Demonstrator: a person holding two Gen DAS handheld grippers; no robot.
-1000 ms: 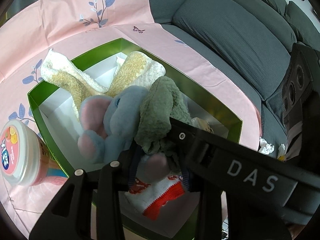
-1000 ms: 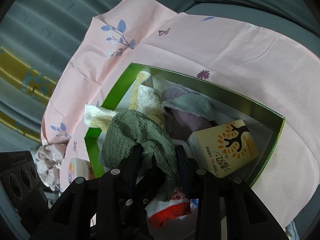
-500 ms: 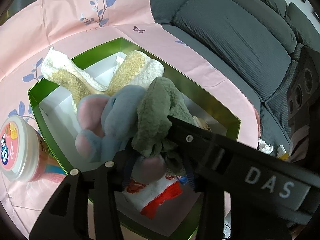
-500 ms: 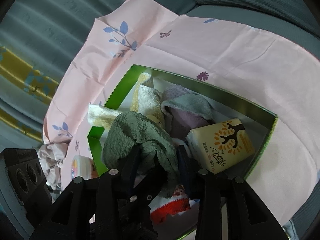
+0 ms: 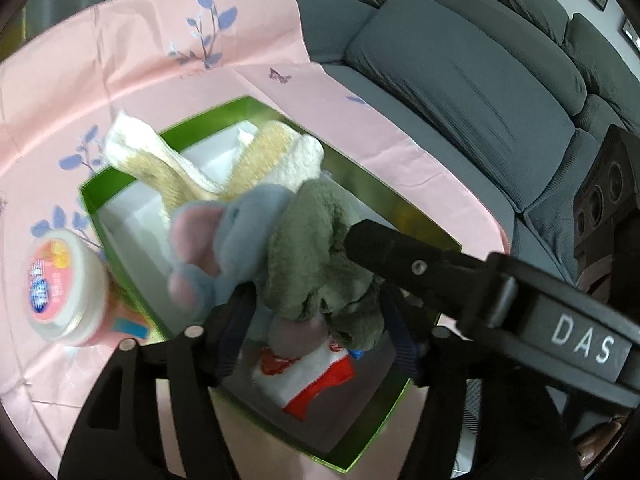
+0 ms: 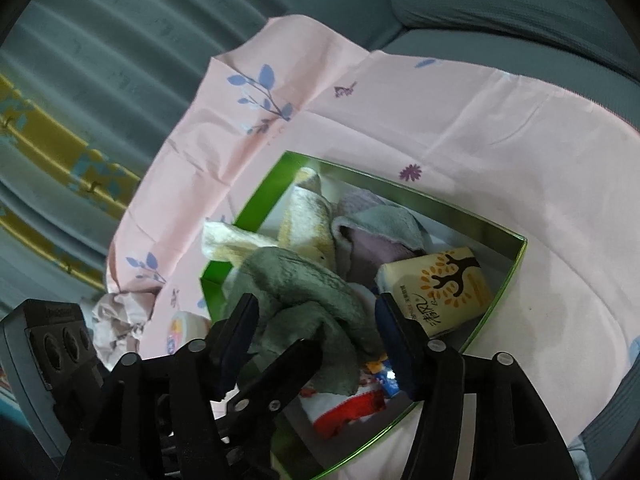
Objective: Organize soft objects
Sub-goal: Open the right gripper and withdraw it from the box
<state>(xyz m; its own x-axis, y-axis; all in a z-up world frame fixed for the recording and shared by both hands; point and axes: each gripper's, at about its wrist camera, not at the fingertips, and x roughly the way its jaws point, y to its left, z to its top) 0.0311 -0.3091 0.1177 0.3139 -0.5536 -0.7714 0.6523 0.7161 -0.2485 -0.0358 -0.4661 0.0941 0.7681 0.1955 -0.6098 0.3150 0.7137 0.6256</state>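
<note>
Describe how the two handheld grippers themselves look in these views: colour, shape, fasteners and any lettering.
Both are matte black plastic. The left gripper has two flat, angular fingers with dark blue pads and silver screw heads. The right gripper is built the same way, with blue pads and silver screws. Seen from the left wrist, its body carries white "DAS" lettering. No cables or sleeves show.

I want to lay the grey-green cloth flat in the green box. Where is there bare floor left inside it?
Bare white floor shows in the green box along its wall nearest the pink tub, beside the cream towel. A smaller patch lies past the red-and-white cloth at the near corner. The middle is crowded: plush elephant, grey-green cloth, and tissue pack.
</note>
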